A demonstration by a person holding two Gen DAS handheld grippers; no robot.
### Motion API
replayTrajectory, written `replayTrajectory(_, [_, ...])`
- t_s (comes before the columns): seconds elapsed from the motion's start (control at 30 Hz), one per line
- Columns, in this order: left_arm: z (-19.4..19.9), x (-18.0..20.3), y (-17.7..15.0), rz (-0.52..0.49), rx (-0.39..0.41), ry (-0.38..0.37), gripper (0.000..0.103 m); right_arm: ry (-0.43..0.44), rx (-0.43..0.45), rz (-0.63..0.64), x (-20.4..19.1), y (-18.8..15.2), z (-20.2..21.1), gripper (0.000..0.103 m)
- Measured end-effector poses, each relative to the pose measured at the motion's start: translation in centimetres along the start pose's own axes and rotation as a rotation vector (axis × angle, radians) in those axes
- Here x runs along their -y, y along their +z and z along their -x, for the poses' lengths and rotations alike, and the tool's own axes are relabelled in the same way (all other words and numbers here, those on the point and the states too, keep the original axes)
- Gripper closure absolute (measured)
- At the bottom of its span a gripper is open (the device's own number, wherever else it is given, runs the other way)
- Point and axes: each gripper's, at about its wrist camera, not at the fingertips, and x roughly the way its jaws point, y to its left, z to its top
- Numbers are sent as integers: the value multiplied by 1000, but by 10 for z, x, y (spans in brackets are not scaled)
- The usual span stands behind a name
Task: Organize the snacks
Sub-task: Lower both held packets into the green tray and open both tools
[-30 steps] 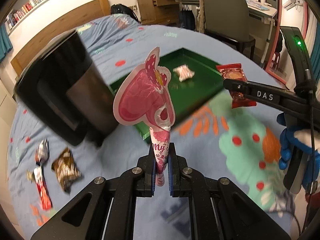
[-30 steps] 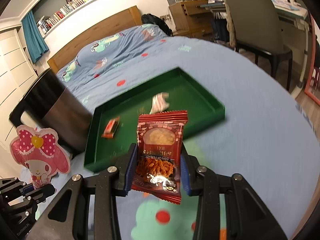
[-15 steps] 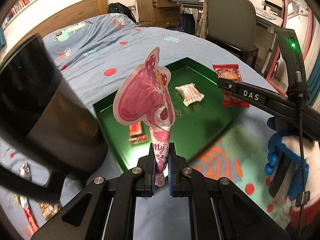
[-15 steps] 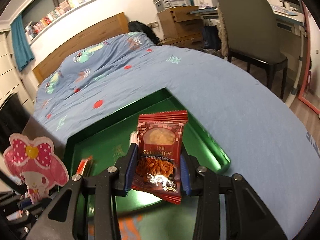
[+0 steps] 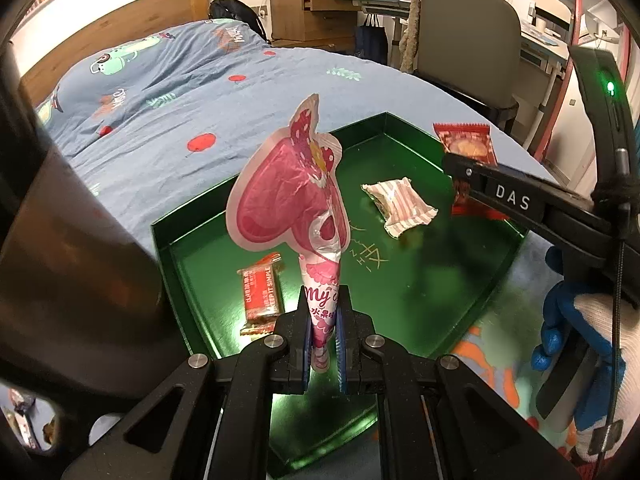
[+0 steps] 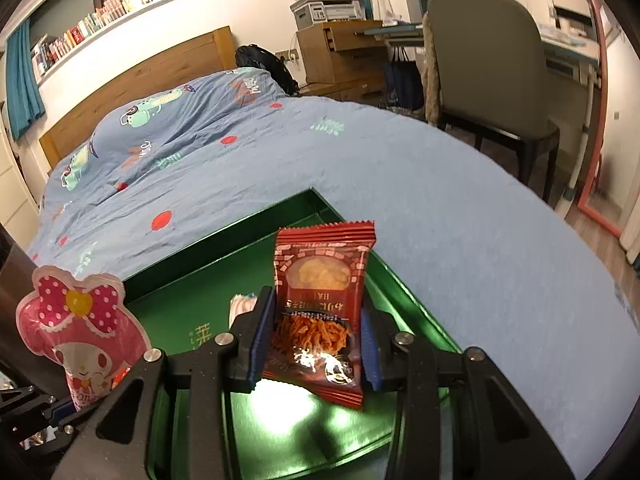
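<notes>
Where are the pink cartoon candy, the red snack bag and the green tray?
pink cartoon candy (image 5: 288, 204), left wrist view, its heart-shaped top.
red snack bag (image 6: 324, 280), right wrist view, its front.
green tray (image 5: 420, 280), left wrist view, bare floor.

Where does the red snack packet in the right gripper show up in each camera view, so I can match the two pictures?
Left wrist view: the red packet is at upper right, poking up behind the right gripper's black finger.
Right wrist view: the red packet is at centre, clamped upright in the right gripper.
Shared landmark: the green tray below it.
</notes>
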Motion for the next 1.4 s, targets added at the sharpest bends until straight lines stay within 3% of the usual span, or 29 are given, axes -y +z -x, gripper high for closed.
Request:
replayTrajectory(0.67, [-21,3,-5,-1,-35,-18,95,-85,-54,101,-18,-12,-30,39])
replayTrajectory(1.4, [-28,3,-8,10,-61,11,91,-99,-61,75,-12,-16,-37,32])
